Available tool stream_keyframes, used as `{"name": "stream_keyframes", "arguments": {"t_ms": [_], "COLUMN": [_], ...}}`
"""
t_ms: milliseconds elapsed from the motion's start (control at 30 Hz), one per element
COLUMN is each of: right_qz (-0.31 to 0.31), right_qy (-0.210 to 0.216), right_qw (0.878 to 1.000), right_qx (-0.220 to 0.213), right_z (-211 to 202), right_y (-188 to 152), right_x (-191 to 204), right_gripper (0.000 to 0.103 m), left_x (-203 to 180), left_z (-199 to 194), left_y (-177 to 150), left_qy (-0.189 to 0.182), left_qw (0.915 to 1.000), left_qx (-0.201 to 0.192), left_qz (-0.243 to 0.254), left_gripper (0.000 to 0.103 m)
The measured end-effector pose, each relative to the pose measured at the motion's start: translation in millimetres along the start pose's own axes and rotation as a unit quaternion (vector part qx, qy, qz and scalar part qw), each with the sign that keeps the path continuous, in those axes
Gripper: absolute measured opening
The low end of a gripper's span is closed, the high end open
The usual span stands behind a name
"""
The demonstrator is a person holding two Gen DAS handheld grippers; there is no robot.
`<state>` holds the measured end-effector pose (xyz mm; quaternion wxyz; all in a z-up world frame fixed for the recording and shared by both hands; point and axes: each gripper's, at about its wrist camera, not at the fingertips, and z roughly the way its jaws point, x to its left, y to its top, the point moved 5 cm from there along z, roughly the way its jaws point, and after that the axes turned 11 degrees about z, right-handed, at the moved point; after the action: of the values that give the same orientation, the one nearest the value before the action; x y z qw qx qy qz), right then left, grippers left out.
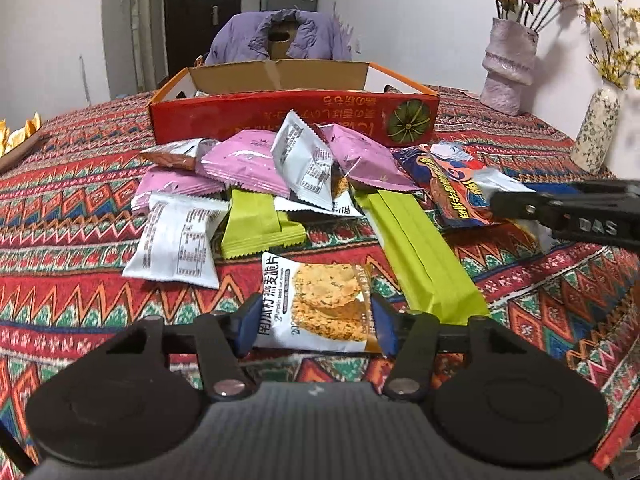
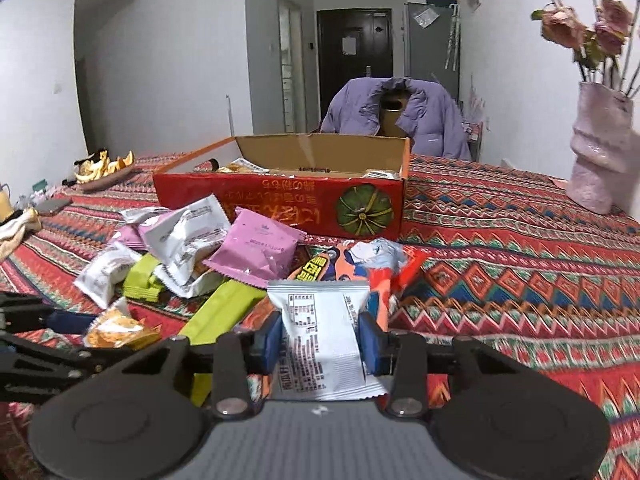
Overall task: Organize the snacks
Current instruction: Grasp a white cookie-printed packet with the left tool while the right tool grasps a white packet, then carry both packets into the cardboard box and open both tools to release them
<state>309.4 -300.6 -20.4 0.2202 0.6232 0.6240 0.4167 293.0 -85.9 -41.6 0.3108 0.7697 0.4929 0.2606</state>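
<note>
Left gripper (image 1: 312, 322) clamped on oat-crisp packet (image 1: 320, 304); right gripper (image 2: 320, 340) clamped on white packet (image 2: 320, 332). Beyond: loose snack pile (image 1: 256, 172) on patterned red tablecloth (image 2: 520, 264), touching open red box (image 2: 280, 200). Farther: pink vase (image 2: 600, 148), purple jacket over chair (image 2: 400, 112), dark door (image 2: 354, 44), white walls.

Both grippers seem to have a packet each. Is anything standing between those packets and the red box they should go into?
Yes. The loose snack pile lies on the tablecloth between both grippers and the red box. The left gripper holds the oat crisp packet, the right gripper the white packet; both must clear the pile and the box's front wall.
</note>
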Motion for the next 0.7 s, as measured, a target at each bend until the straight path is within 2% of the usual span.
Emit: {"name": "stream_keyframes", "arguments": {"t_ms": [167,367,467,600,700], "right_qz": [0.0,0.007,0.009,0.01,-0.005], "right_qy": [0.004,0.012,0.02,0.039,0.045], "right_qw": [1.0,0.999,0.999,0.998,0.998], "right_qx": [-0.013,-0.031,-0.045,-0.056,-0.052], "right_z": [-21.2,-29.7,-26.9,-12.2,13.4], "right_y": [0.5,9.3,23.2,64.8,106.9], "right_x": [6.6,13.7,17.1,21.3,22.6], "right_gripper": [0.039,0.039,0.039,0.039,0.039], "left_x": [1.4,8.7,22.6,51.6,72.8], "left_z": [-17.9,-40.5,-46.7,-38.9,-20.2], "left_y": [1.1,19.2,45.9,98.5,143.4], "left_qy": [0.008,0.008,-0.014,-0.032,-0.019], "left_qw": [0.9998,0.9985,0.9967,0.9946,0.9943], "left_qx": [-0.019,-0.055,-0.08,-0.099,-0.105], "left_qz": [0.0,-0.002,-0.002,-0.005,-0.003], "left_gripper": [0.057,0.057,0.057,0.057,0.057]}}
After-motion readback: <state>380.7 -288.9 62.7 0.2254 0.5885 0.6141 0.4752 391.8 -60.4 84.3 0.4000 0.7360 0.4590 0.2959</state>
